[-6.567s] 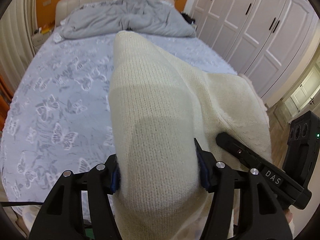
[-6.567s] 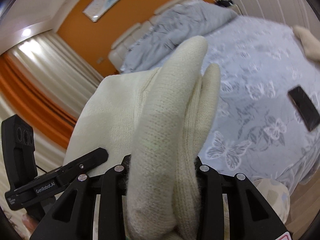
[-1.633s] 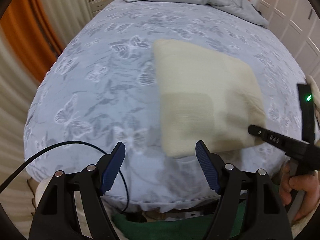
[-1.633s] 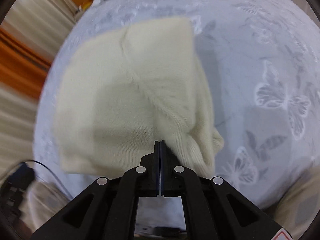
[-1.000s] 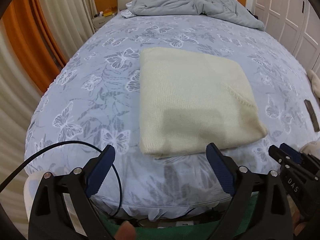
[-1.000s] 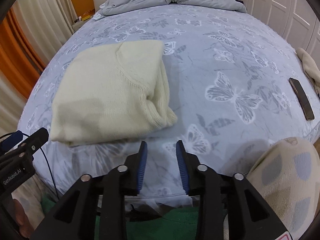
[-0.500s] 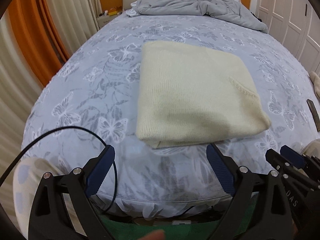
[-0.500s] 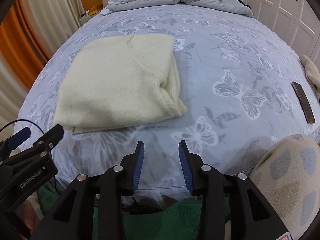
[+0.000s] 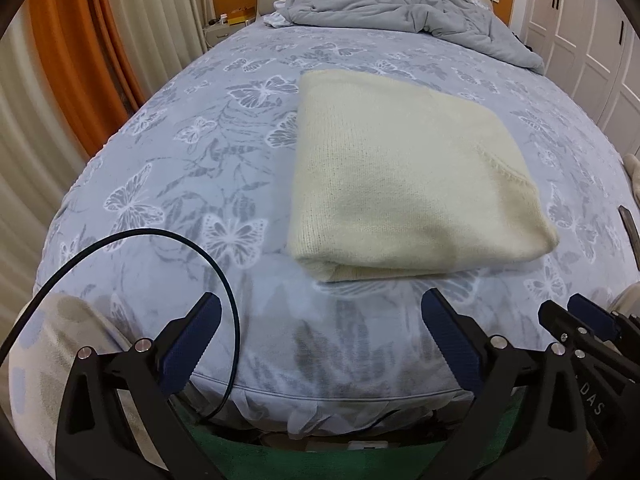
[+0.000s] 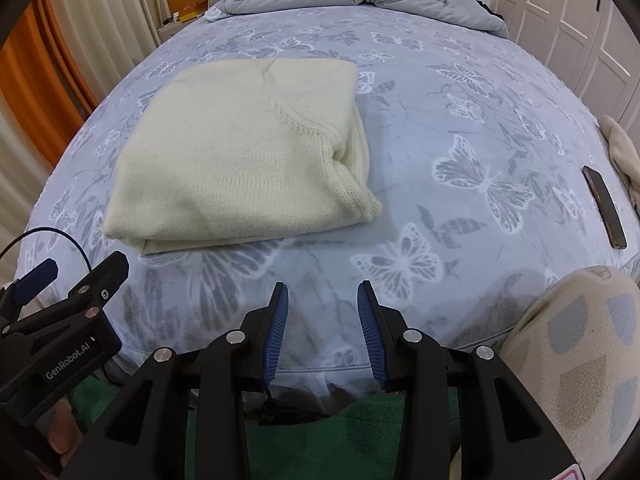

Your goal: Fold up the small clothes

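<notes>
The cream knitted sweater (image 9: 404, 176) is seen folded square on the butterfly-print bed (image 9: 192, 168) at twelve o'clock, while the left gripper (image 9: 320, 340), just widened, and the half-open right gripper (image 10: 322, 332) hold nothing.

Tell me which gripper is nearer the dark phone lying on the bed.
Right. The right gripper has the phone up to its right; the left gripper sits farther off, beyond the folded sweater.

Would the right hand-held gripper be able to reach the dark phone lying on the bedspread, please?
Probably yes. The right hand-held gripper is open and empty, and only bare bedspread lies between it and the phone; the folded sweater sits on the other side.
</notes>
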Available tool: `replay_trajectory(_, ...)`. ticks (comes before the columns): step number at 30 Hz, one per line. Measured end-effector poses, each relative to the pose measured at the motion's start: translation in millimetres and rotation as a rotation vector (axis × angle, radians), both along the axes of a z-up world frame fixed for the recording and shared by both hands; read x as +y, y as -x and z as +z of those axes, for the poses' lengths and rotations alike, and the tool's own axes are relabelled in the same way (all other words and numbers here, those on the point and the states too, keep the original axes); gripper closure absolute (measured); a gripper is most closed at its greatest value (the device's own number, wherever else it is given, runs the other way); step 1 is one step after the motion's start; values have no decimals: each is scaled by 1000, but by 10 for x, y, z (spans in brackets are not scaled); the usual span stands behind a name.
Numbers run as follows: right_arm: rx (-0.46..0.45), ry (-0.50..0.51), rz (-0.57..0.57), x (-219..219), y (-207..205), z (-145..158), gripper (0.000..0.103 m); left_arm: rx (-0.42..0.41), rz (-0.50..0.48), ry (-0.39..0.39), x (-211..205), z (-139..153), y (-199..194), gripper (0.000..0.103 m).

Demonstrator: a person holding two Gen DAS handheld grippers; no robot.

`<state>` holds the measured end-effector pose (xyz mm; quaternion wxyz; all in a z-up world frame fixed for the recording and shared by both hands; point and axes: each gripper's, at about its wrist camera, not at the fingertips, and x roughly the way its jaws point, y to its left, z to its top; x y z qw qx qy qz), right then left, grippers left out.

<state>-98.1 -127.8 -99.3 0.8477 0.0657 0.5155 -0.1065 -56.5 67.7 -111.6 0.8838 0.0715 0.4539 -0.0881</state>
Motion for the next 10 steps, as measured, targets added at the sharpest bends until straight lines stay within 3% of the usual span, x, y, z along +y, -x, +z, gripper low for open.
replay_trajectory(10,-3,6,-23,29,28,-8,61,-32,-62,-23,-115,-3,94,5)
